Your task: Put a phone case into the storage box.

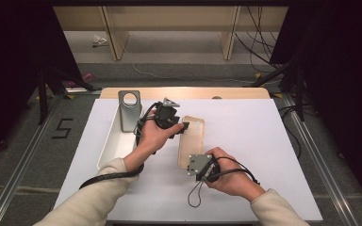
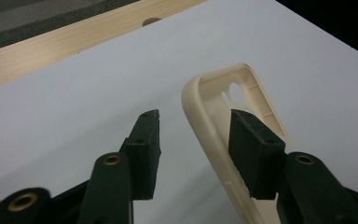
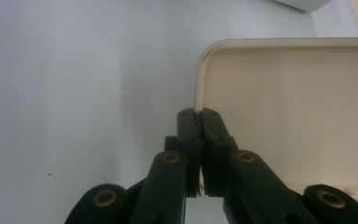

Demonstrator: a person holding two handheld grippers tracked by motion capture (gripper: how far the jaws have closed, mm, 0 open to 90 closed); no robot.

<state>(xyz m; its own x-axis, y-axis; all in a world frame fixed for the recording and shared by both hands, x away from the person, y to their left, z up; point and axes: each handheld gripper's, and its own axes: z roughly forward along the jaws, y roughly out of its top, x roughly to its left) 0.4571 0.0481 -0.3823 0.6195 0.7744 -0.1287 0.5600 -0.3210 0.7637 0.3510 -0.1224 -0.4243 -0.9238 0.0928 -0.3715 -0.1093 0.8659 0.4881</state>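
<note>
Clearly the cream phone case (image 1: 191, 139) lies mid-table on the white mat (image 1: 245, 141), its near side wall clamped in the right gripper (image 3: 200, 114). The left gripper (image 2: 193, 140) straddles the far side wall, jaws apart, one pad (image 2: 254, 149) already inside. It should close squarely on that rim, not the camera cutout, while the right holds steady.

Sleeves: cream (image 1: 99, 197), long.
Left gripper (image 1: 181, 127): black, grey three-cornered plate on top.
Jaws: black, brass-ringed screw holes.
Cables: black, looped.
</note>
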